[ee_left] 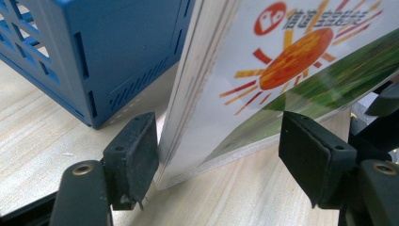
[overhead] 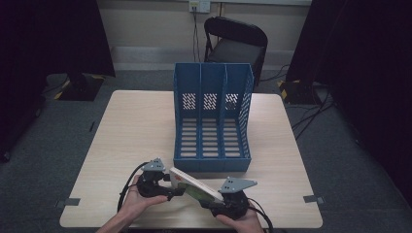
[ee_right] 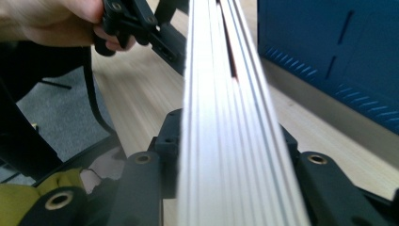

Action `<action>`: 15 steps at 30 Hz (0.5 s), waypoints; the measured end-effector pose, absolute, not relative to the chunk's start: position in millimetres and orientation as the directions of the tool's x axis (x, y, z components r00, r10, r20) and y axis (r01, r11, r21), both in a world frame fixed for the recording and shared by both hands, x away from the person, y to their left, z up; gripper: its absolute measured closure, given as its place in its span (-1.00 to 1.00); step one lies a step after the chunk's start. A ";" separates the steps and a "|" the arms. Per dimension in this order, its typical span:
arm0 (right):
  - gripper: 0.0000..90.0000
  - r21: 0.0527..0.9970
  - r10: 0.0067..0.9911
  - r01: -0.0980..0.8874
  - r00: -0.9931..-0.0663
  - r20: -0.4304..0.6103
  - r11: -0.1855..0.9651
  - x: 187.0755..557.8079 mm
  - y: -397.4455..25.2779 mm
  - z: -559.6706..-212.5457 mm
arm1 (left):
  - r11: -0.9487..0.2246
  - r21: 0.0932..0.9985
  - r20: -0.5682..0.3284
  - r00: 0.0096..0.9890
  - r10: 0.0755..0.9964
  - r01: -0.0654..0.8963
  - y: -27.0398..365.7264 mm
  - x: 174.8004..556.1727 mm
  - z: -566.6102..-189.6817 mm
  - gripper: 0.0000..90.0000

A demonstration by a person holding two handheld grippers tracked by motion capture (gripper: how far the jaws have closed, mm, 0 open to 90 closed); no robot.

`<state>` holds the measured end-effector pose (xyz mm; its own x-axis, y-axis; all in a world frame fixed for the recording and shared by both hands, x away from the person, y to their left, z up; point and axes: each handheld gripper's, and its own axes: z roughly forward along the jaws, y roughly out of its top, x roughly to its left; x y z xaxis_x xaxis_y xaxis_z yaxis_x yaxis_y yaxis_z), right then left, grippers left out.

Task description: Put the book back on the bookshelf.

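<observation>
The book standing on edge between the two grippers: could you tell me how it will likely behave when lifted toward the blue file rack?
The book looks thick, with many stacked pages in the right gripper view, so it is probably fairly stiff and rather heavy. Its glossy cover may slip against the pads. The right gripper clamps it; the left gripper stands open around it, so it could tip.
</observation>
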<state>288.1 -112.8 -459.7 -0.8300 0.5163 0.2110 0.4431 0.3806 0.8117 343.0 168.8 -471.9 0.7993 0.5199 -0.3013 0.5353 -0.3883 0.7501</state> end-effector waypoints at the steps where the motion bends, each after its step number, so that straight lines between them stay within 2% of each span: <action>1: 0.33 0.812 0.521 0.440 -0.829 0.202 0.385 288.2 -111.3 -460.4 | -0.388 0.749 -0.302 0.798 0.521 0.537 168.7 342.6 -471.8 -0.35; 5: 0.28 0.812 0.512 0.436 -0.834 0.205 0.387 290.2 -108.3 -462.9 | -0.390 0.749 -0.300 0.798 0.522 0.536 168.3 342.4 -471.7 -0.35; 9: 0.35 0.817 0.516 0.431 -0.833 0.197 0.384 289.8 -108.0 -463.3 | -0.396 0.748 -0.294 0.802 0.521 0.532 168.2 342.6 -471.5 -0.33; 14: 0.63 0.820 0.536 0.404 -0.832 0.146 0.405 289.5 -107.8 -463.0 | -0.400 0.747 -0.286 0.801 0.526 0.530 166.7 342.1 -471.2 -0.33; 15: 0.63 0.820 0.536 0.404 -0.832 0.146 0.405 289.5 -107.8 -463.0 | -0.400 0.747 -0.286 0.801 0.526 0.530 166.7 342.1 -471.2 -0.32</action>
<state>289.5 -107.8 -463.0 -0.8317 0.5358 0.1457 0.4044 0.4048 0.8201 342.1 166.7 -471.2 0.8006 0.5262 -0.2864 0.5304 -0.4003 0.7472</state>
